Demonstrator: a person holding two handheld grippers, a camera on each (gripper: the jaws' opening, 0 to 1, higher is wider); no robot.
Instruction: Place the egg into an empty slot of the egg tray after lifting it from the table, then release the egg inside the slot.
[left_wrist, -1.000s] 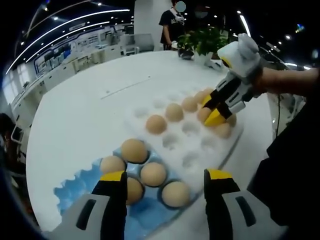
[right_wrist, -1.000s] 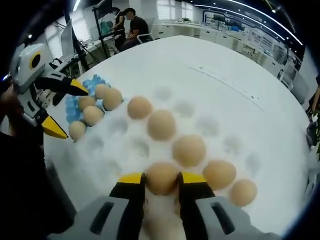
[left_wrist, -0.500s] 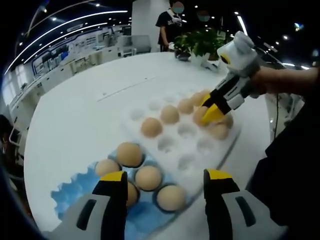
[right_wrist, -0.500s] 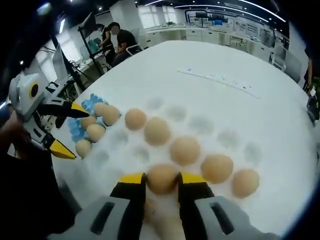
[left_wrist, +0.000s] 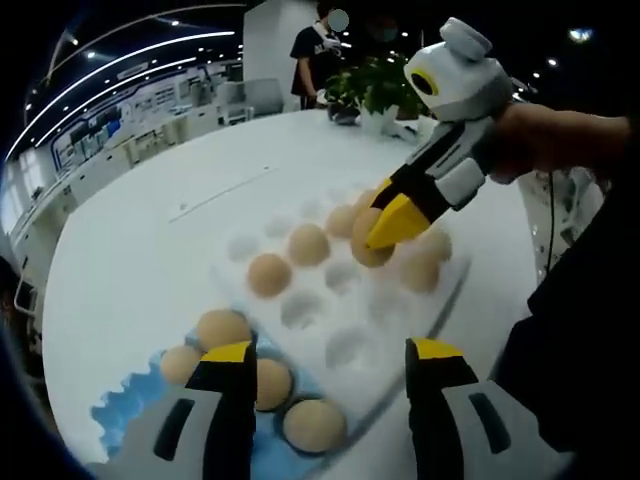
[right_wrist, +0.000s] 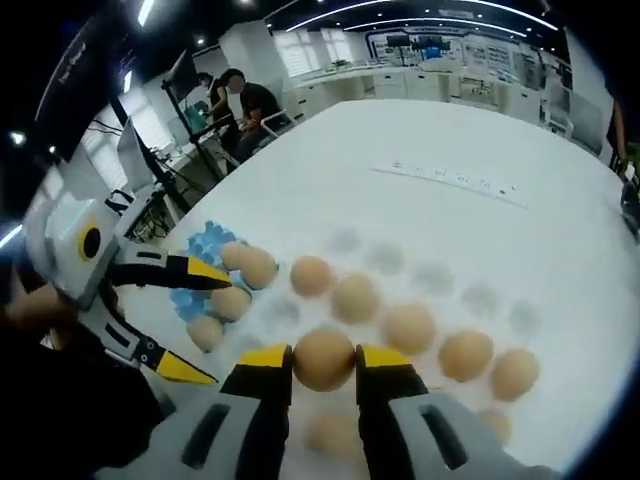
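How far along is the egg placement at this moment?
Done: several eggs already sit in the white egg tray. In hand: the right gripper is shut on an egg, held above the tray. Left: lower it into an empty slot and release. The left gripper is open over the blue tray.

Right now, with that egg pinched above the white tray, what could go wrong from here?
1. The right gripper holds the egg only by its sides between the yellow fingers; it may slip, or crack if squeezed harder.
2. Other eggs sit close together in the white egg tray, so lowering off-centre could knock one.
3. The left gripper hangs open over the blue tray nearby; the two grippers could collide.
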